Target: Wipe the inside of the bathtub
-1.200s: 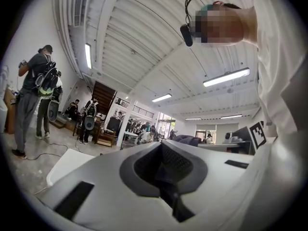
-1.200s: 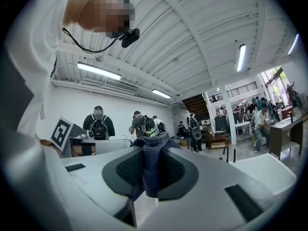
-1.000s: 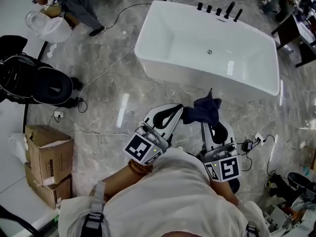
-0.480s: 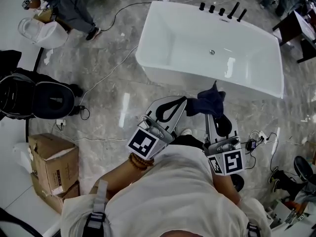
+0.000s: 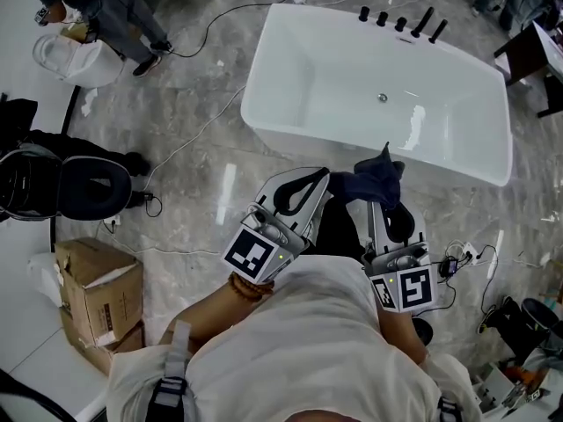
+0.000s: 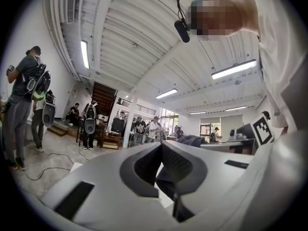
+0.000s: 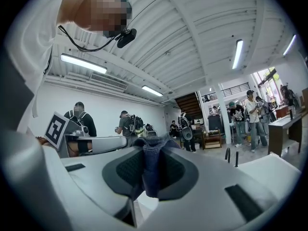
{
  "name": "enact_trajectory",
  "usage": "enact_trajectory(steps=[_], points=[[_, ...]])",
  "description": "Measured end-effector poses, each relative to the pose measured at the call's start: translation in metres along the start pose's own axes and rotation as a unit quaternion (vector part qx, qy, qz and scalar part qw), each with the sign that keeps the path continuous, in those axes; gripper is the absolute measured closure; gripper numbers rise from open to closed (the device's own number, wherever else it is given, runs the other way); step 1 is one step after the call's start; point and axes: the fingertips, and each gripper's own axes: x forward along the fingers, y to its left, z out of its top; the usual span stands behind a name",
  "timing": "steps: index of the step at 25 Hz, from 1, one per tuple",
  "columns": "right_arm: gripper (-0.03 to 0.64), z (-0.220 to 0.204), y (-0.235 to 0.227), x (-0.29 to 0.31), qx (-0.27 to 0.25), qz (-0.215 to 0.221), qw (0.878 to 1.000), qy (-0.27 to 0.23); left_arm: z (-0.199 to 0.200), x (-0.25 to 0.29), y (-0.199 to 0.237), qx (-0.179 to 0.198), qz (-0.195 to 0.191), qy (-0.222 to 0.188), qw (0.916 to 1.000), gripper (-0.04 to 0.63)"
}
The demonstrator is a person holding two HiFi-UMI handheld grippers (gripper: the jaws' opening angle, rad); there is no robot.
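Note:
The white bathtub (image 5: 264,112) stands on the marble floor ahead of me, with black taps (image 5: 400,20) on its far rim. Its inside holds only the drain. My right gripper (image 5: 376,193) is short of the tub's near wall, shut on a dark blue cloth (image 5: 374,181) that sticks up past the jaw tips. In the right gripper view the cloth (image 7: 153,170) fills the gap between the pads, and the tub edge (image 7: 276,167) shows at the right. My left gripper (image 5: 322,177) is held beside the cloth, shut with nothing in it (image 6: 161,146).
Cardboard boxes (image 5: 97,280) and a black chair (image 5: 84,183) are at the left. Cables (image 5: 189,126) trail over the floor near the tub's left end, and a plug strip (image 5: 457,255) lies at the right. A person (image 5: 110,7) stands at the far left, beside a white bin (image 5: 75,60).
The tub has shifted slightly right and lower in the head view as I move. Both grippers keep their pose, and the cloth stays in the right one.

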Motion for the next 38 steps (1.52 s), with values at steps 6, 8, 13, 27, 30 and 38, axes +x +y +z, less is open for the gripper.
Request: enact_trajectory(steps=[6,8,13,27,30,38], points=[[0.537,-0.001,-0.065,0.047,0.006,0.007,1.0,-0.005,0.0,0.075,0.034,0.004,0.002,-0.002,1.0,0.604],[0.537,0.001,-0.092,0.065,0.006,0.012,1.0,-0.005,0.003,0.106,0.046,0.007,0.004,-0.011,0.9999,0.603],[0.537,0.005,-0.147,0.11,0.002,0.027,1.0,0.001,0.012,0.172,0.076,0.007,0.013,-0.023,0.9996,0.603],[0.537,0.003,-0.161,0.237,0.003,0.04,0.999,0.023,0.01,0.208,0.199,-0.004,0.02,0.014,0.9997,0.601],[0.537,0.007,-0.155,0.251,0.003,0.034,0.999,0.019,0.013,0.209,0.211,-0.005,0.008,0.018,0.9998,0.601],[0.537,0.008,-0.156,0.249,0.012,0.003,1.0,0.003,0.006,0.211,0.205,-0.007,-0.022,0.037,0.999,0.601]])
